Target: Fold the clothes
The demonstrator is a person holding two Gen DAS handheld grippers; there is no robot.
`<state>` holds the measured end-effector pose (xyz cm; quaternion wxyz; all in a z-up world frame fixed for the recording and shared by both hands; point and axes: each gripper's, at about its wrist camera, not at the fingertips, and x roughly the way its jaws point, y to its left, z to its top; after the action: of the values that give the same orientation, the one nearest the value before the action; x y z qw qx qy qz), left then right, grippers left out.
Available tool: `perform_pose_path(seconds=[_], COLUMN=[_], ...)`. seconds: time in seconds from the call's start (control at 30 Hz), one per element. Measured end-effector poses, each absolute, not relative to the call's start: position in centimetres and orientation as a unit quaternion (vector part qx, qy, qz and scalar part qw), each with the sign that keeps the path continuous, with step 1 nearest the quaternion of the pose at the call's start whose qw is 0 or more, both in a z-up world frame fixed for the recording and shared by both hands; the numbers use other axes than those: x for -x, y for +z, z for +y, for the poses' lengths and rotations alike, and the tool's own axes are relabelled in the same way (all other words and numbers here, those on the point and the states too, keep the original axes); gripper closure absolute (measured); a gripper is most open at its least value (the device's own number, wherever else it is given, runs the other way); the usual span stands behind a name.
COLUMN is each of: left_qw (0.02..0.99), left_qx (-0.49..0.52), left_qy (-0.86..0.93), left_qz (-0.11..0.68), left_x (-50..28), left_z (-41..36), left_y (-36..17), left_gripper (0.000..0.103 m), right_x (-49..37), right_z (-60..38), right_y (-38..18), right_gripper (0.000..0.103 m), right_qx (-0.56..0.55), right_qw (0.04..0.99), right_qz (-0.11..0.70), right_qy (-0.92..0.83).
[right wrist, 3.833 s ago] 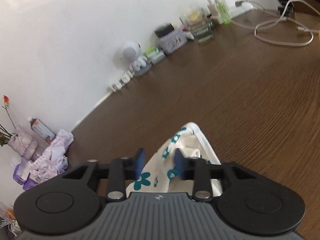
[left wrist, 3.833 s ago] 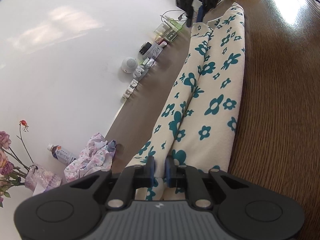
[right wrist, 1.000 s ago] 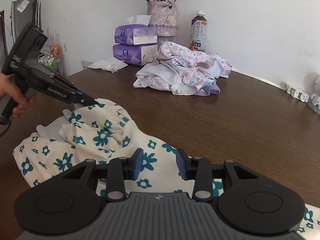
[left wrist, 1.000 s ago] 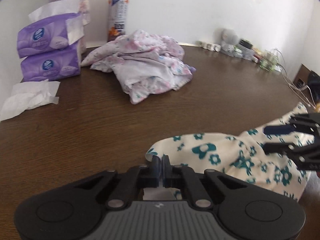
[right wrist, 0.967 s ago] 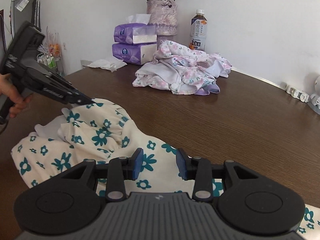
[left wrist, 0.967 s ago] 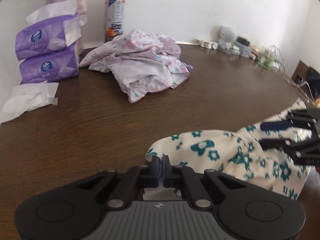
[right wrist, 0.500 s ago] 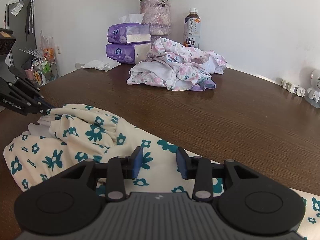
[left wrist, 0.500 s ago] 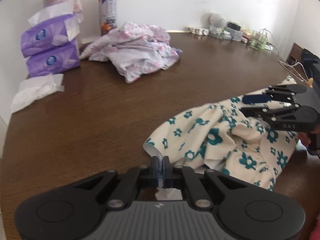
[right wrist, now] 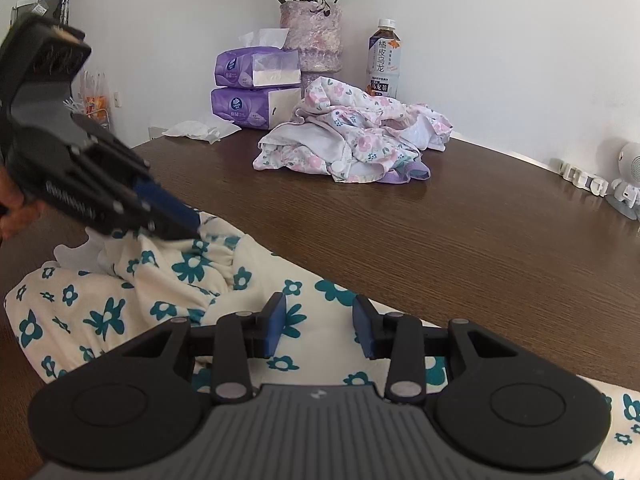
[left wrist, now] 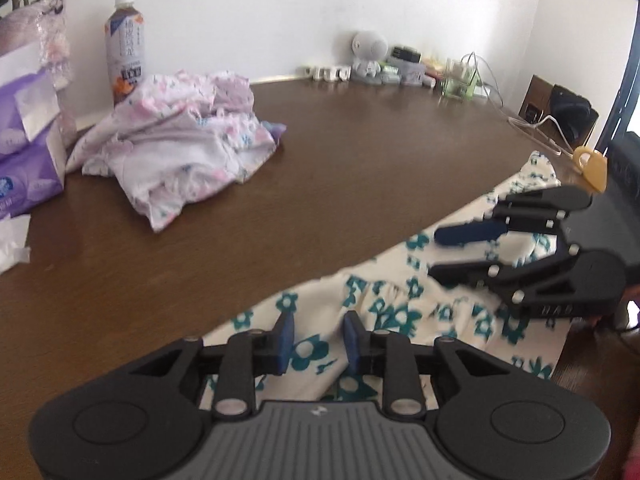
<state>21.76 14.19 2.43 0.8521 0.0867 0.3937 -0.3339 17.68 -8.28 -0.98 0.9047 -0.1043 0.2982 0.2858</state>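
Brown wooden table (left wrist: 360, 152), cream garment with teal flowers (right wrist: 120, 312) lying at its near edge, left gripper (left wrist: 318, 336) and right gripper (right wrist: 320, 328) both spread wide above it, holding nothing, pink floral heap (right wrist: 348, 140) at 12 o'clock.

A: What stands near the wall?
B: A tea bottle (right wrist: 384, 62), a vase (right wrist: 311, 36) with dried flowers, and two purple tissue packs (right wrist: 256, 88), stacked.
A: And on the right?
B: A small white figure (left wrist: 366, 54) and white cables (left wrist: 536, 134) on the brown tabletop (left wrist: 340, 168).
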Motion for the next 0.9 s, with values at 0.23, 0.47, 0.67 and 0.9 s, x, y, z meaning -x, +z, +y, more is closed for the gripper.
perform_pose_path(seconds=[0.23, 0.47, 0.67, 0.9], left_qw=[0.869, 0.889, 0.89, 0.889], left_qx=[-0.039, -0.018, -0.054, -0.096], left_qy=[-0.316, -0.288, -0.302, -0.317], left_qz=[0.379, 0.354, 0.337, 0.316], left_x=[-19.6, -17.9, -16.6, -15.1], left_z=[17.3, 17.8, 14.8, 11.3], left_y=[1.5, 1.3, 1.4, 1.6], left_gripper=[0.089, 0.089, 0.086, 0.086], right_x=[-17.8, -17.7, -17.7, -17.7], right_z=[-8.4, -8.4, -8.4, -8.5], right_y=[-1.0, -1.0, -1.1, -1.1], right_gripper=[0.065, 0.064, 0.064, 0.064], right_qx=[0.1, 0.101, 0.099, 0.096], right_qw=[0.904, 0.905, 0.905, 0.905], right_qz=[0.3, 0.299, 0.299, 0.3], right_qy=[0.287, 0.285, 0.286, 0.287])
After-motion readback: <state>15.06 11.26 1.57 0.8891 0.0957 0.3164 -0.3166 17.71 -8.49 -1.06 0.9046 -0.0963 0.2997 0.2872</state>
